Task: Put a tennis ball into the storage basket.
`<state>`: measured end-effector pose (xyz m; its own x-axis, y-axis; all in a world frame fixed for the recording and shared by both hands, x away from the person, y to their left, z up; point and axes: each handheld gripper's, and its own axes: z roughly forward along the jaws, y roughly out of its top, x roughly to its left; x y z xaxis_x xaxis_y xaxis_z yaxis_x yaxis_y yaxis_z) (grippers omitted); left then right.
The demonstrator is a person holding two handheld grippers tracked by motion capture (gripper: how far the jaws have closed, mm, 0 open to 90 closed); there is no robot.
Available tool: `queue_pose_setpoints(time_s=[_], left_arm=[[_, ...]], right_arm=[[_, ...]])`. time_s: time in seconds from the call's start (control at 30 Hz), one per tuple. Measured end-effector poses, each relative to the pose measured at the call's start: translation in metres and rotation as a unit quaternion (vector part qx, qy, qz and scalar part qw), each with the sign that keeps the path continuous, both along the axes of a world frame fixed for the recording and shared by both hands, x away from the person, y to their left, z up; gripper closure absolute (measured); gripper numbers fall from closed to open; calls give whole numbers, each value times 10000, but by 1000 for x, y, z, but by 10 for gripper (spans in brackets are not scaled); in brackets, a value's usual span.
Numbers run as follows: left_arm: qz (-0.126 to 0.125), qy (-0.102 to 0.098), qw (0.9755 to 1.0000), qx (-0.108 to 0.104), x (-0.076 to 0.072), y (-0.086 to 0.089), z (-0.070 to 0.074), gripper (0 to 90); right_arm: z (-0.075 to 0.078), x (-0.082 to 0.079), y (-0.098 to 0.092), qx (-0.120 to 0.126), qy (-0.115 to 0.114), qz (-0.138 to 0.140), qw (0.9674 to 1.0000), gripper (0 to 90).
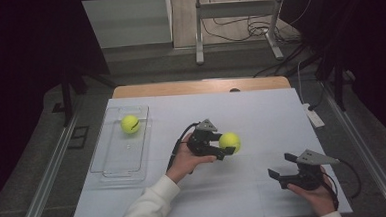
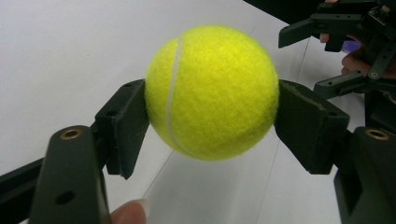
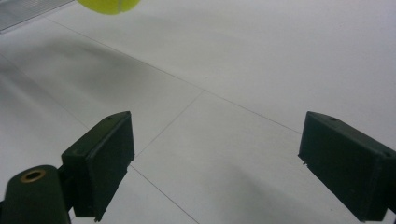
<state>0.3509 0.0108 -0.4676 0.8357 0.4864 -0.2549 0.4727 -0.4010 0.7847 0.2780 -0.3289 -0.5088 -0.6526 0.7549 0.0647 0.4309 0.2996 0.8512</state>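
At about nine o'clock on the white table sheet: a clear plastic tray, long side running toward twelve, with one tennis ball resting at its far end. Most of the tray floor bare, so plenty of room for a second ball nearer six o'clock. Low walls all round, probably enough to stop a roll, though hard to judge through clear plastic.

Near the centre: the left gripper, jaws clamped on a second tennis ball, pads pressing its sides at nine and three in the left gripper view. Ball apparently lifted just clear of the sheet, though contact underneath not certain. Grip across the widest part, sensible for a round, fuzzy thing liable to slip. Open sheet between this ball and the tray, nothing in the path toward nine o'clock.

At about four o'clock: the right gripper, jaws wide and holding nothing, hovering low over the sheet, well apart from the ball and close to the near edge. Parked clear, likely to leave the lane free.
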Motion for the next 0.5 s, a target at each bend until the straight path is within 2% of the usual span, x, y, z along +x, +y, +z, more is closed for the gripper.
queue_pose_setpoints(time_s=[0.5], left_arm=[[117,-84,9999,-47,-8,18,6,293]], right_arm=[[0,0,0,-13,2,0,10000,107]])
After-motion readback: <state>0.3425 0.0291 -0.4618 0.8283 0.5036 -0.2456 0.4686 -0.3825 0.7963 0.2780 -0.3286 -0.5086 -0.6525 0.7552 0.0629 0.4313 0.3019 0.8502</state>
